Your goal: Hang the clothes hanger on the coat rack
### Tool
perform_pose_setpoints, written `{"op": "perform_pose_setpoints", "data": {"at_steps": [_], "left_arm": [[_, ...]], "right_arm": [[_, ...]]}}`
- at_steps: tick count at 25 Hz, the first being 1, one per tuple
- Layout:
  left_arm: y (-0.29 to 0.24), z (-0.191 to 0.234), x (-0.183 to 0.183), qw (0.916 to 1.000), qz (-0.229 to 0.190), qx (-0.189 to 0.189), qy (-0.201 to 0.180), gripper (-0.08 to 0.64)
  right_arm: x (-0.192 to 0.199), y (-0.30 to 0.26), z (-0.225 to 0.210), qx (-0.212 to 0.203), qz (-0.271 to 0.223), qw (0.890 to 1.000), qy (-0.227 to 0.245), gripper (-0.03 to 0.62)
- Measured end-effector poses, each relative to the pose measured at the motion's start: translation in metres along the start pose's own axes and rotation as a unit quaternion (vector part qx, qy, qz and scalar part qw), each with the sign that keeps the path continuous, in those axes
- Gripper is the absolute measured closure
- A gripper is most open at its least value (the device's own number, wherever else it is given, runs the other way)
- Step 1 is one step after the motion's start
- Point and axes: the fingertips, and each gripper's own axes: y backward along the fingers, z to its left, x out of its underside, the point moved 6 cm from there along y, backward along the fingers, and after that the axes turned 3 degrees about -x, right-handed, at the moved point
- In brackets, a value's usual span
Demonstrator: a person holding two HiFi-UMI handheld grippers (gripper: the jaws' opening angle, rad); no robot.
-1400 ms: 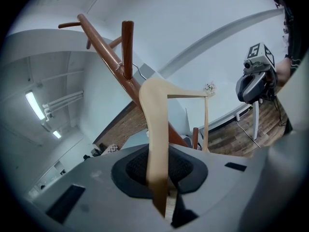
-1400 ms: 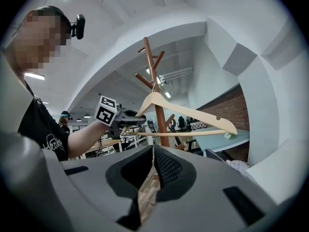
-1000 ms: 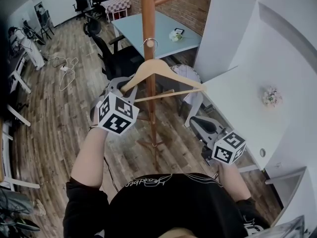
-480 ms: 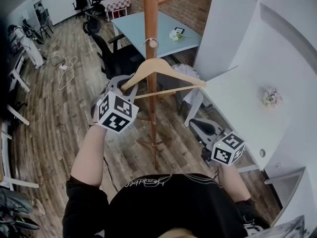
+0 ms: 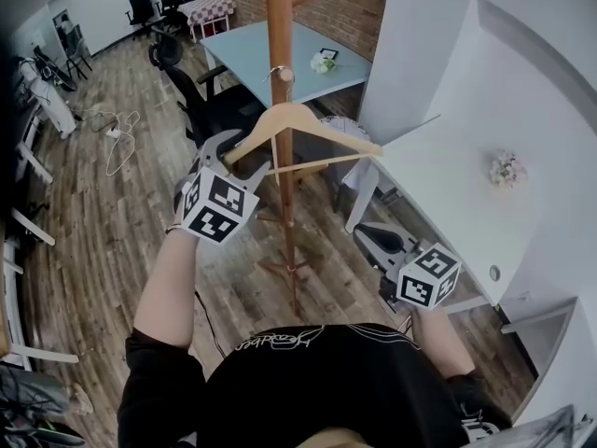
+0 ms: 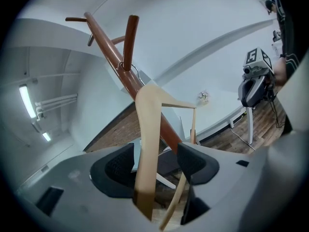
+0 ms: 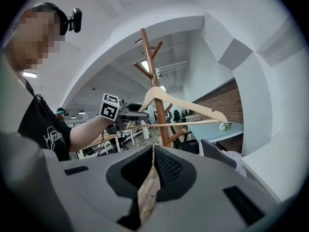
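**Hanger on the coat rack as left gripper opens**

Head view: the wooden clothes hanger hangs just ahead of the left gripper, its hook apparently over a peg of the coat rack. Left gripper view: jaws opening, hanger arm loose between them. Right gripper view: the right gripper is closed and empty, the hanger well ahead. Only withdrawal seems left.

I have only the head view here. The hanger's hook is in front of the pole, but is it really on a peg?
Observer: Yes. In the left gripper view the hook sits in the fork where a peg leaves the pole.
Operator: Is it gripped on the left side?
Observer: No. The left gripper jaws are opening; the hanger arm stands between them with a gap on one side.
Operator: And the other hand?
Observer: The right gripper is shut and empty.
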Motion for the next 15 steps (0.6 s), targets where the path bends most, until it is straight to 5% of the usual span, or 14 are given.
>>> {"op": "perform_pose_setpoints", "data": {"at_steps": [10,15], "left_arm": [[0.058,0.007,0.003,0.9981,-0.029,-0.05,0.021,0.29],[0.11,-0.002,0.018,0.9918,-0.044,-0.061,0.104,0.291]], "right_arm": [[0.003,0.031,0.045,0.038,-0.008,0.999,0.012,0.551],[0.01,0.041,0.084,0.042,-0.007,0.999,0.014,0.551]]}}
